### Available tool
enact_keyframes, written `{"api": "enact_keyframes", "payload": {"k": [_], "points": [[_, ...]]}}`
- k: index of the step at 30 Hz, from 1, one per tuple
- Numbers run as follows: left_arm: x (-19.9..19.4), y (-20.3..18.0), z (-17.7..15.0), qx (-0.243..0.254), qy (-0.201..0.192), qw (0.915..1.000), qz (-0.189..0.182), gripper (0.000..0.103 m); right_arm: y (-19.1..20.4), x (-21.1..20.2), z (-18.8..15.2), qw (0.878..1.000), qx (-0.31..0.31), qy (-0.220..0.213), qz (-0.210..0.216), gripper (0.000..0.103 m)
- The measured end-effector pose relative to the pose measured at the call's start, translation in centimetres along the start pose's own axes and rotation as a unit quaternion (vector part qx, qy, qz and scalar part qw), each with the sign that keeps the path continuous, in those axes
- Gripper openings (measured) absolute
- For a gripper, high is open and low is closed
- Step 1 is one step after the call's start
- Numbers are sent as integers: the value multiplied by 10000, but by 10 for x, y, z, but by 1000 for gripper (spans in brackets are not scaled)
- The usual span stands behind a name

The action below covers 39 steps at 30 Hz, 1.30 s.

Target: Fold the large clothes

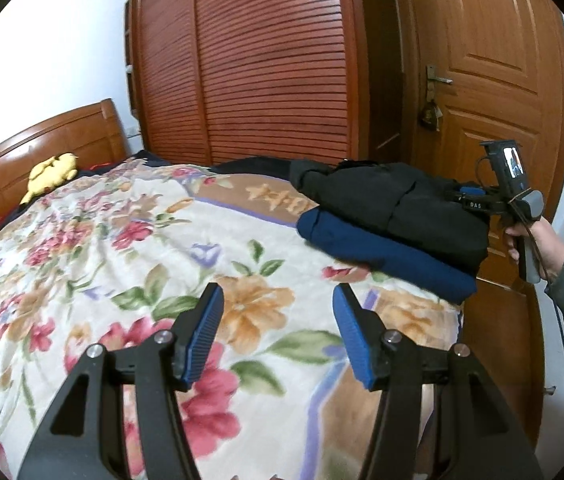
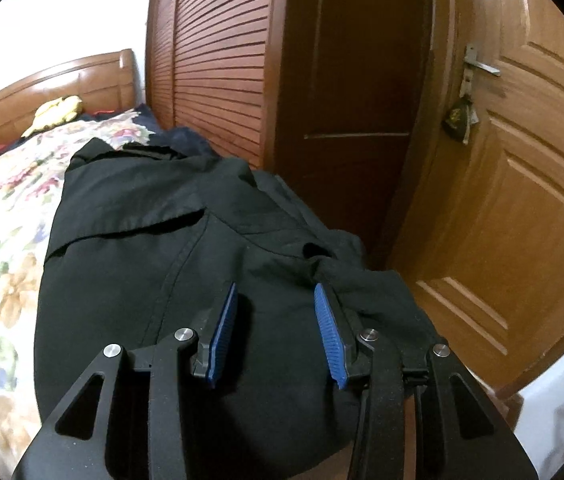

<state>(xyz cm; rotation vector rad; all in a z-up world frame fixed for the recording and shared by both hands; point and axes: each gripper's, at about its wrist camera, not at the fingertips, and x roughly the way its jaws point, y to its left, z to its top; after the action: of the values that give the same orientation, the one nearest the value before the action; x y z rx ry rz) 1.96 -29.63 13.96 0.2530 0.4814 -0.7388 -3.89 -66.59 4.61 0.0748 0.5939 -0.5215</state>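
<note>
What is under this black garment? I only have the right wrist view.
Observer: A folded navy garment lies under the black garment and sticks out on the side toward the left tool.
Operator: What is the left tool doing?
Observer: It hangs open and empty above the floral blanket, apart from the pile.
Operator: How is my tool held?
Observer: A hand grips the handle of the right tool just off the bed's edge, in front of the door.
</note>
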Motion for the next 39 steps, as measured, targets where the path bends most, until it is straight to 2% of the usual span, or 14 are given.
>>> {"api": "enact_keyframes", "payload": {"k": [8,15,21,27,35,39], "points": [[-46,11,-26,-79,-58,9997,234,56,3,-22,0,9997,221,-76,-104,55],[-74,25,-52,-302,-148,9988,353,57,40,-53,-1,9995,-90,-309,69,62],[-80,39,-79,-529,-96,9968,599,57,103,-80,-8,9952,-431,-596,643,67],[-77,57,-113,-748,5,9924,978,57,187,-104,-23,9835,-880,-777,1375,67],[-74,93,-149,-1126,94,9823,1491,57,309,-120,-58,9574,-1424,-706,2411,67],[-74,113,-164,-1305,178,9767,1692,57,354,-121,-75,9464,-1516,-608,2786,67]]}}
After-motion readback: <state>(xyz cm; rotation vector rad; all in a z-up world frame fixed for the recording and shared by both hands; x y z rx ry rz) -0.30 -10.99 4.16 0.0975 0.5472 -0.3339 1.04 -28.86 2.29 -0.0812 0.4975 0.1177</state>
